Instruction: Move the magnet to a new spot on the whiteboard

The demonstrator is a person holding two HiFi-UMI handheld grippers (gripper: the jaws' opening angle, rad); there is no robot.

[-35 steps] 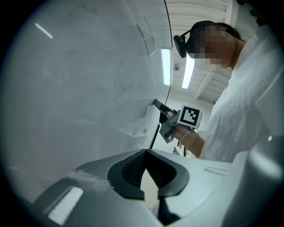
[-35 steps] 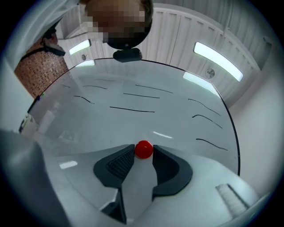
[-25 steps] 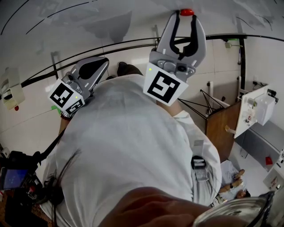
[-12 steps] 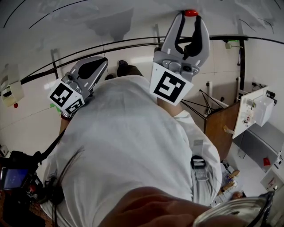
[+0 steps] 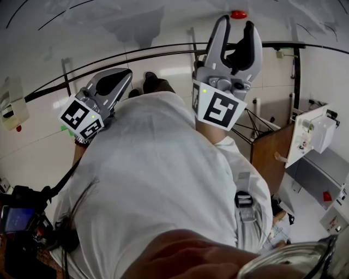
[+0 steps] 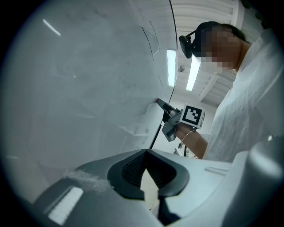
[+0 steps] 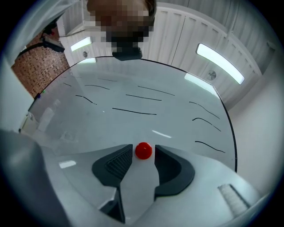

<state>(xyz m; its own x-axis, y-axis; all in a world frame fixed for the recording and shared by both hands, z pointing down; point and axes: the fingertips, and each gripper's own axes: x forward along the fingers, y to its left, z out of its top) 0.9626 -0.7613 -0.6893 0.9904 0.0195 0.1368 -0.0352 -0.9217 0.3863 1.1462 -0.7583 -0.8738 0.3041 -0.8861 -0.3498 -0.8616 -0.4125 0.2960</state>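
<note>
Short black marker strokes are seen across the whiteboard [image 7: 133, 84]; they are plain lines and nothing can be read from them as letters. A black-and-white square marker is carried on the cube of each tool [image 5: 220, 109], [image 5: 82, 119], and no brand or label can be made out anywhere else.

The right tool [image 5: 238, 26] is held up against the whiteboard with its jaws standing apart. In the right gripper view the red magnet [image 7: 143, 150] is seen sitting on the board right between the two tips, with a thin gap left on either side, so it is framed and not clamped. In the head view the magnet [image 5: 238, 14] is seen just past the tips, high on the board and close to its dark edge.

The left tool [image 6: 144, 151] is held lower and to the side, near the board. Its jaws are closed tip against tip, with only a narrow slit left between the ribbed pads [image 6: 131, 168] further back, and nothing is gripped between them. In the left gripper view the right tool's marker cube [image 6: 193, 115] is seen further along the board, held by an arm with a thin band at the wrist [image 6: 184, 136]. A white shirt [image 5: 158, 185] is worn by the person.
</note>
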